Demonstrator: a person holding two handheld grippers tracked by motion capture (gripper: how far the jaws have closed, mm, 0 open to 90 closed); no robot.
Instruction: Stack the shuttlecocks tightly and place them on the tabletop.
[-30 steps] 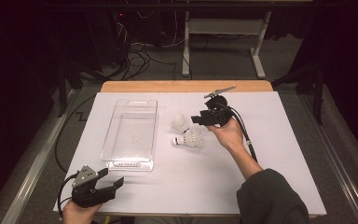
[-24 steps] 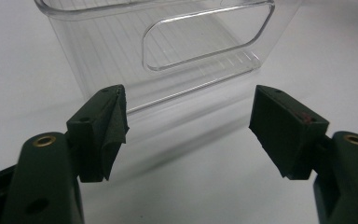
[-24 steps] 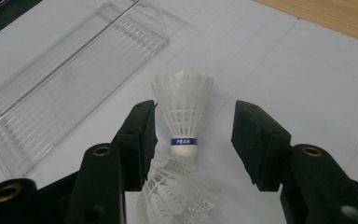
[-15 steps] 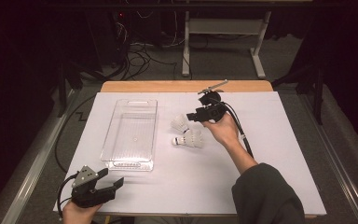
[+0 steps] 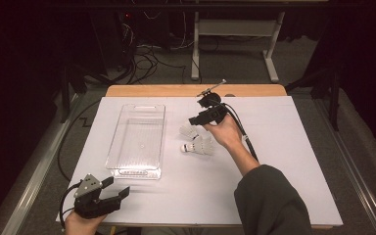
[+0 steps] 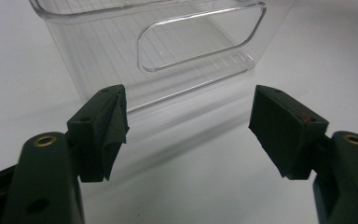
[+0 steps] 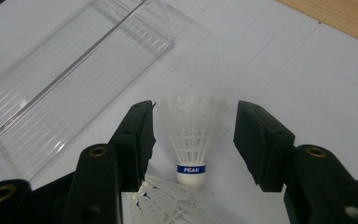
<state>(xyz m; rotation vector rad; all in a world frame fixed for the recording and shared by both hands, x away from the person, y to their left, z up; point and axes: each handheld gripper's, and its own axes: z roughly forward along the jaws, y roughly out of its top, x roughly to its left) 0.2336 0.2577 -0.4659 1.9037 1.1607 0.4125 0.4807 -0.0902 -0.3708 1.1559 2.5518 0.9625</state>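
high view looks down overhead; both tongs cameras sit close, sharing the clear bin [image 5: 138, 139].

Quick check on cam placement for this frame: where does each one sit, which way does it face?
High view: above the person's side, looking forward and down on the table; both forearms, left gripper, right gripper.
Left gripper view: rides the left gripper, faces the clear bin's handle end; open jaws.
Right gripper view: rides the right gripper, faces the shuttlecock between open jaws.
Shared: the clear bin shows in all three.
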